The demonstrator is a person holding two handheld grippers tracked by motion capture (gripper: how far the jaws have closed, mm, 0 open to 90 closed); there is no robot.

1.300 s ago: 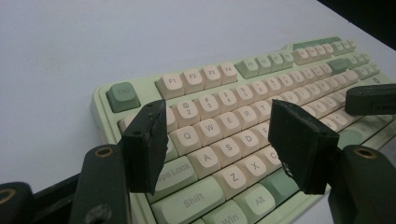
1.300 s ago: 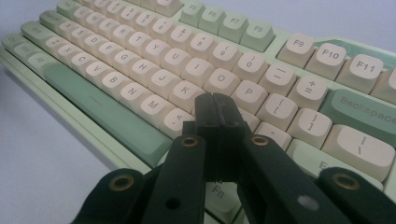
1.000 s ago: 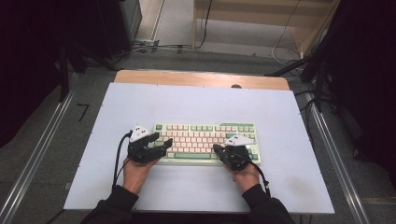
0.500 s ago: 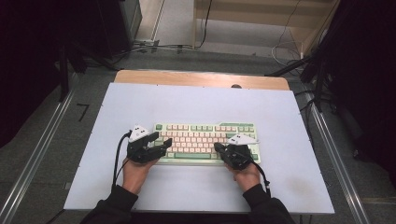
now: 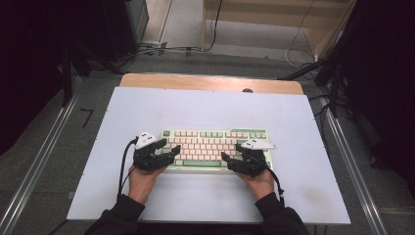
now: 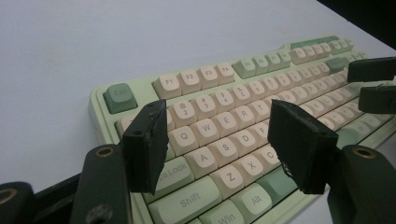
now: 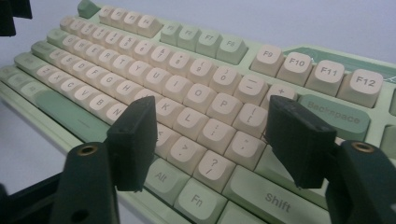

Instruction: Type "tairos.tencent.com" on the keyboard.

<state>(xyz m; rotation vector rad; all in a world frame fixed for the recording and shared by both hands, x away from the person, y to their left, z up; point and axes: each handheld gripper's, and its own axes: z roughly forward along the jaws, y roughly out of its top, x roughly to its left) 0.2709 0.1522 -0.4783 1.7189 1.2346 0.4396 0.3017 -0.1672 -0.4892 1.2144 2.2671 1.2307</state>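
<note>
Keyboard (image 5: 215, 149) at lower centre of the white desk (image 5: 205, 110), between my two tongs.
Left tongs (image 5: 172, 148) stand open; right tongs (image 5: 227, 157) have just opened, holding nothing. I judge it rigid, fairly heavy, keycaps loose: grip the case's end edges.

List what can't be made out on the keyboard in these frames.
- High view: the keyboard's key legends are too small to read.
- Left gripper view: left gripper jaws hide the Tab key and part of Caps Lock.
- Right gripper view: right gripper jaws cover keys beside L and Backspace; far-left legends blur.
</note>
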